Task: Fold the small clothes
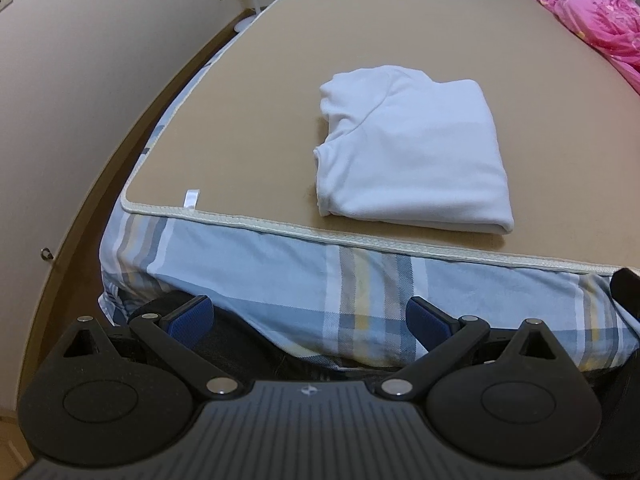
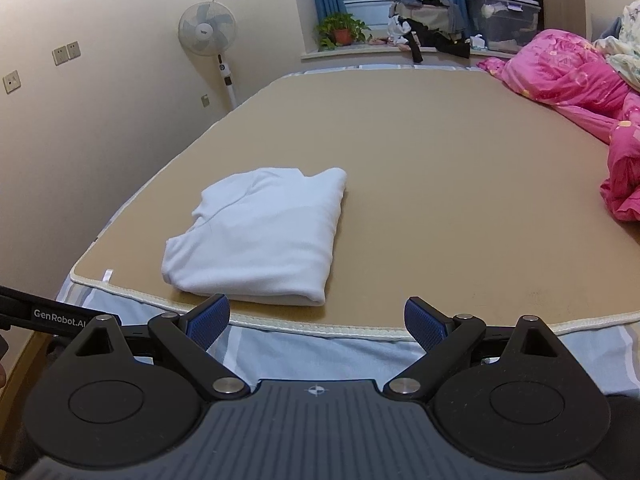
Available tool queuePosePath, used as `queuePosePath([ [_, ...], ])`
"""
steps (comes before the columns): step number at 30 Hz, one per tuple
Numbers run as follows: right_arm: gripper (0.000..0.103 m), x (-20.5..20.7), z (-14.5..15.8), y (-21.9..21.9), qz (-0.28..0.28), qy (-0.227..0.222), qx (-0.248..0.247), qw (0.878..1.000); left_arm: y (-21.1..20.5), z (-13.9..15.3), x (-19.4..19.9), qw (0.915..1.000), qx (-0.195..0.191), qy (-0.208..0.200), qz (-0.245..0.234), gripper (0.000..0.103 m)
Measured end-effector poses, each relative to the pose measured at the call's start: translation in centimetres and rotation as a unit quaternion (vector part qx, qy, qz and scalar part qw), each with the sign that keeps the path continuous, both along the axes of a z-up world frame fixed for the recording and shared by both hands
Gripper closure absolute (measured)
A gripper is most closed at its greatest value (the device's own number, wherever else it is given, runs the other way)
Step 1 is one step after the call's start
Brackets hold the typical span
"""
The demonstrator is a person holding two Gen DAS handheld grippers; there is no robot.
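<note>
A white garment (image 1: 412,148) lies folded into a neat rectangle on the tan mat (image 1: 260,128), near its front edge. It also shows in the right wrist view (image 2: 260,240). My left gripper (image 1: 308,318) is open and empty, held low in front of the bed over the plaid sheet, short of the garment. My right gripper (image 2: 316,324) is open and empty, just before the mat's front edge, to the right of the garment's near corner. Neither gripper touches the cloth.
The tan mat (image 2: 460,200) covers a bed with a blue plaid sheet (image 1: 304,280). A pink quilt (image 2: 576,92) is bunched at the right. A standing fan (image 2: 208,36), a potted plant (image 2: 340,30) and a heap of clothes (image 2: 428,12) stand at the far wall.
</note>
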State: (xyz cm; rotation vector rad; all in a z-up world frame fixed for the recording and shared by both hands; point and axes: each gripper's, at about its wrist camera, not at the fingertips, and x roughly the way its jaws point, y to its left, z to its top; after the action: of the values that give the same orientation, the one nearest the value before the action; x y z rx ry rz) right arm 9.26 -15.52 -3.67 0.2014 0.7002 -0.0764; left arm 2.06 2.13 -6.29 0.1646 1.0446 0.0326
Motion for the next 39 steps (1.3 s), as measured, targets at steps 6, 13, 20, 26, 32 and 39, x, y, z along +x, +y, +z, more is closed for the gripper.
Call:
queuePosePath([
  [6,0.008,1.2,-0.8,-0.4,0.002,0.016,0.002,1.0,0.0,-0.7,1.2,0.9999,0.002,0.011,0.007,0.001],
  [13,0.008,2.6,-1.6,-0.9,0.003,0.034,0.007,0.999,-0.3,-1.8,2.9,0.9996,0.007,0.027,0.007,0.001],
  [20,0.008,4.5,-2.3,-1.3,0.007,0.049,0.01,0.999,-0.8,-3.0,4.9,0.9991,0.011,0.04,0.003,0.001],
  [26,0.008,8.5,-3.1,-3.2,0.033,0.057,0.036,0.997,0.8,-5.3,8.2,0.9943,-0.091,0.047,0.026,0.001],
  [32,0.004,19.5,-3.5,-8.9,0.096,0.05,0.116,0.987,4.0,-8.9,13.2,0.9666,-0.225,0.071,0.101,0.001],
  [39,0.004,34.8,-8.9,-13.6,0.096,0.132,0.21,0.964,4.6,-12.0,16.9,0.9405,-0.296,0.092,0.139,0.001],
])
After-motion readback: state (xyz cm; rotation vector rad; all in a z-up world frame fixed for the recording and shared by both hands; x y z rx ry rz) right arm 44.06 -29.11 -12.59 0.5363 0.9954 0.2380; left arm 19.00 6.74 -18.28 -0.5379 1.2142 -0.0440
